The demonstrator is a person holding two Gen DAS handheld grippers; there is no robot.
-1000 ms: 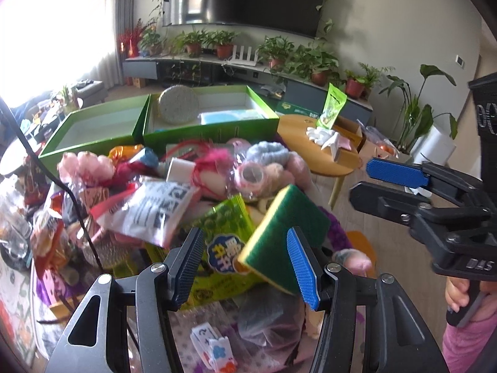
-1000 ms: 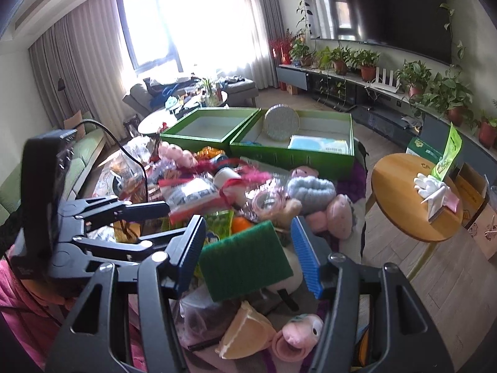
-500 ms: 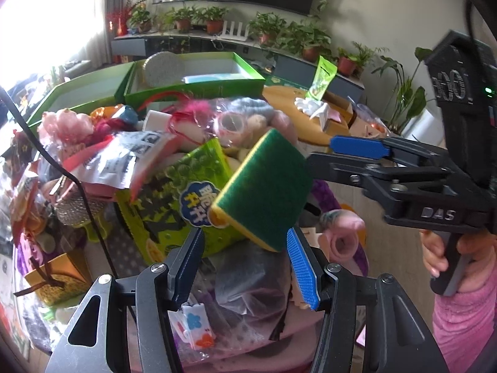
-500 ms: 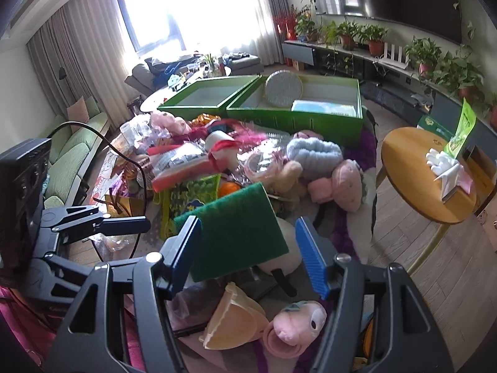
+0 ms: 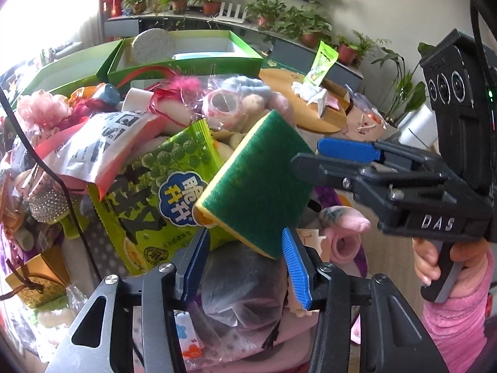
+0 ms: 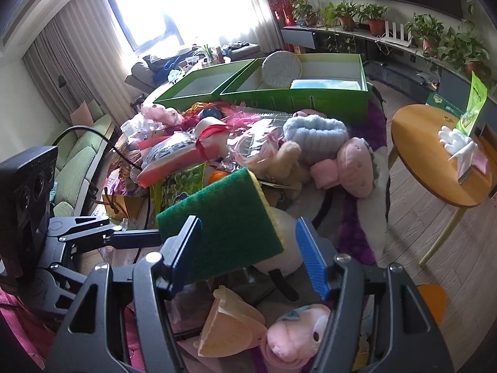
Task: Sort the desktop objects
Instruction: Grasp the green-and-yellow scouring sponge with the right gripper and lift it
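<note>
- As both grippers were brought down over the pile (image 6: 279, 143), the clutter was seen to fill more of each view than a second before, and the two green boxes (image 6: 310, 99) were pushed toward the top of the frame; a pick was judged to be near, with nothing yet carried to a box.
- Compared with the earliest left view, the right gripper (image 6: 248, 245) was found much closer: it had been off at the edge of the picture, and was now set right at the sponge's far side.
- Its jaws were held about as wide as before. The sponge (image 5: 257, 180) was framed between them, and a clear gap was left at the right pad, so no grip was made there.
- The left gripper (image 5: 245, 248) was narrowed within the last half second to a middling gap, and the sponge's low end was taken between its pads. No squeeze could be made out, so the sponge was judged not yet held.
- The sponge was left where it had been: tilted, green face up, propped on the pile against the snack bag (image 5: 155, 180) and well short of the boxes. Its place beside the bag's label was unchanged across the frames, so only the grippers were taken to have moved.
</note>
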